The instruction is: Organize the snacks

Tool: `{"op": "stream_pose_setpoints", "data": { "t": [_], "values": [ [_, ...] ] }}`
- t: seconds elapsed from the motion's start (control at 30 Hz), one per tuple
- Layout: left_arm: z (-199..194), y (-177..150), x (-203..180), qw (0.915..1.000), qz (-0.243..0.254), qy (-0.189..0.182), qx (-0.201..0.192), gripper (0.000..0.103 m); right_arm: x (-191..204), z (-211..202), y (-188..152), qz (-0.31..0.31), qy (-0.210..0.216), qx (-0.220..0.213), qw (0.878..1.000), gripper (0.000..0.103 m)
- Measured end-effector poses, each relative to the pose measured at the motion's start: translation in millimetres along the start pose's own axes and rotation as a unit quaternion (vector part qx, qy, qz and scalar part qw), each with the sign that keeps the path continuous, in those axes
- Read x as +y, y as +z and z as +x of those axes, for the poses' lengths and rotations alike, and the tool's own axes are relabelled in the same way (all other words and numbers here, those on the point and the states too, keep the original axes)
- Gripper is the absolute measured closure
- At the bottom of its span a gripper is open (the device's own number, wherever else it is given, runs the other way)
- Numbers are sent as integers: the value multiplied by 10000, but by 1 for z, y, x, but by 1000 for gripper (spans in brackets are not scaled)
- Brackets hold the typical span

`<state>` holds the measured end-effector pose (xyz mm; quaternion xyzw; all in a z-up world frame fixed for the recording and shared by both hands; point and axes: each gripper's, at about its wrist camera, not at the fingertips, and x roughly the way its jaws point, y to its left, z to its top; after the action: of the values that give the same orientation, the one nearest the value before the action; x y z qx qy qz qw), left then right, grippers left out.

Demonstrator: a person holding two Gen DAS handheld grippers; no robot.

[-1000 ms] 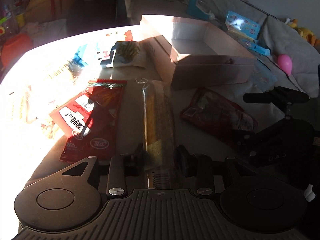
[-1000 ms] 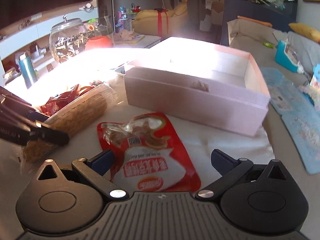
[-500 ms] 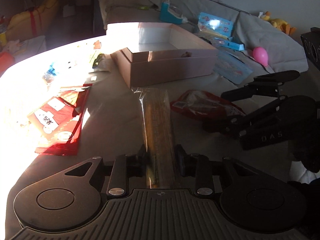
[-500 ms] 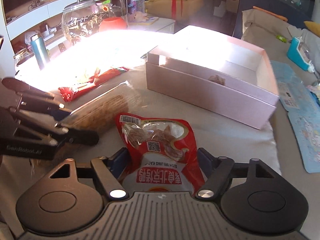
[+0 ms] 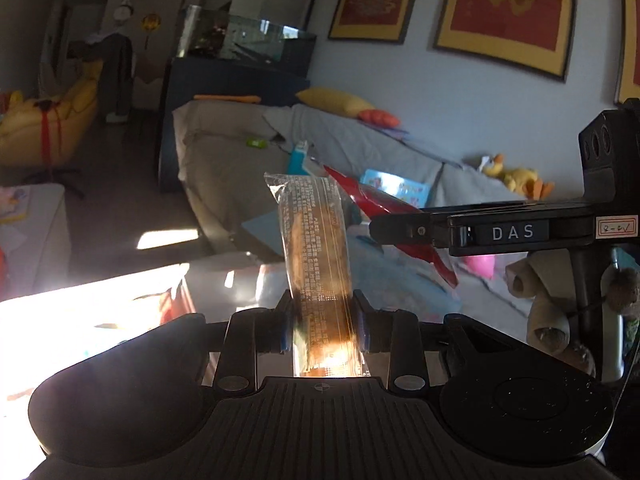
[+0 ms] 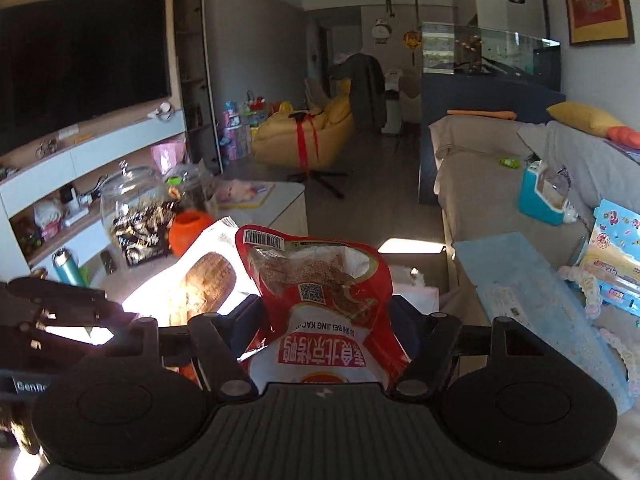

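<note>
A long clear packet of brown crackers (image 5: 316, 240) sticks forward and upward from my left gripper (image 5: 322, 312). The blue pads press its near end while the jaws ease open slightly. My right gripper (image 6: 324, 312) is shut on a red snack pouch (image 6: 320, 280) with a barcode at its top, held up above the table. In the left wrist view the right gripper (image 5: 400, 232) reaches in from the right with the red pouch (image 5: 384, 204) just behind the crackers. In the right wrist view the left gripper (image 6: 68, 304) and the cracker packet (image 6: 208, 276) are at the left.
A sunlit table (image 5: 80, 320) lies below, washed out by glare. A grey sofa (image 5: 240, 152) with cushions and toys runs along the right. A glass jar (image 6: 132, 216) and an orange object (image 6: 188, 228) stand at the left, a blue mat (image 6: 540, 300) at the right.
Both grippers have risen off the table with their snacks and tilted up toward the room. The right jaws closed on the red pouch. The pink box has dropped out of view.
</note>
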<state>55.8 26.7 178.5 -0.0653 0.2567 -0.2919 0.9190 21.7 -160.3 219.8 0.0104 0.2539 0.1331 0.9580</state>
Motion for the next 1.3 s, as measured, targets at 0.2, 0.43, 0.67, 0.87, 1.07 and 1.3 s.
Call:
{"op": "stream_pose_setpoints", "data": {
  "t": [0.2,0.43,0.67,0.87,1.07,1.3],
  "values": [
    [42,-15,54,9965,-617,306,482,67,-39,80,26,611,-238,751,9950,12],
    [-27,-76,90,9835,-372,1633,679,67,-25,113,-31,306,-253,1146,9926,12],
    [-88,-125,153,9529,-1478,2602,491,67,86,127,-59,-433,775,1467,9852,12],
    [-105,-147,178,9432,-1822,2749,395,67,160,159,-90,-847,1447,1865,9680,12],
    [-103,-155,178,9401,-2059,2697,338,67,190,192,-127,-1053,1226,2002,9663,12],
    [-87,-154,152,9594,-1655,2233,489,67,165,162,-140,-1087,1129,1806,9710,47]
  ]
}}
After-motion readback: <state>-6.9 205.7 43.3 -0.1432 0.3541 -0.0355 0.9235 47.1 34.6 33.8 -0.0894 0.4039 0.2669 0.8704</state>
